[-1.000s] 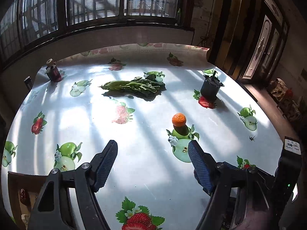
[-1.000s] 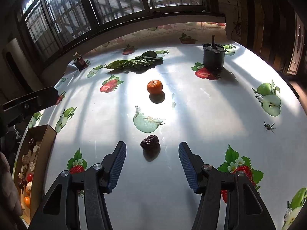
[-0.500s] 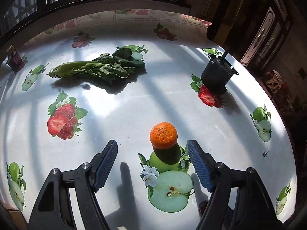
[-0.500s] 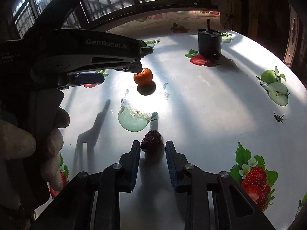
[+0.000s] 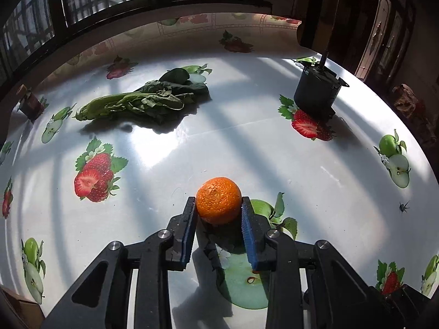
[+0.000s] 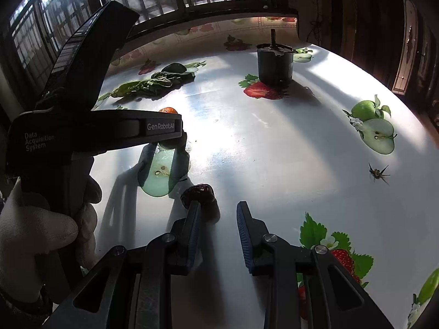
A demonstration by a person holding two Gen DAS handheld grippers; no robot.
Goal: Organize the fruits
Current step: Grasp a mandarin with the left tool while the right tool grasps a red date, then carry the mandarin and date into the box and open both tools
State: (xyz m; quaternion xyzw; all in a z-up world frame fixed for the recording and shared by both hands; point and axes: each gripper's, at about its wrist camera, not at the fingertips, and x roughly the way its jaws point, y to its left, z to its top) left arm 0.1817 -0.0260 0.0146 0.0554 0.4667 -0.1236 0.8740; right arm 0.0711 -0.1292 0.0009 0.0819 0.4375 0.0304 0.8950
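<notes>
An orange mandarin (image 5: pixel 218 204) sits on the white fruit-print tablecloth (image 5: pixel 247 142). My left gripper (image 5: pixel 218 205) is shut on it, both blue pads against its sides. In the right wrist view only the mandarin's top (image 6: pixel 168 110) shows behind the left gripper's black body (image 6: pixel 93 128). A dark red date (image 6: pixel 198 194) lies on the cloth at the tip of my right gripper's left finger (image 6: pixel 193 213). My right gripper (image 6: pixel 216 211) is open, and the date sits outside its gap, to the left.
Leafy greens (image 5: pixel 145 100) lie at the back left. A black motor-like cylinder (image 5: pixel 317 91) stands at the back right. A small dark jar (image 5: pixel 28 104) stands at the far left edge. A box corner (image 5: pixel 16 304) shows at bottom left. A window wall lies behind.
My left gripper has moved forward and closed on the mandarin. My right gripper, which was narrowed around the date, has opened and shifted right, leaving the date by its left finger.
</notes>
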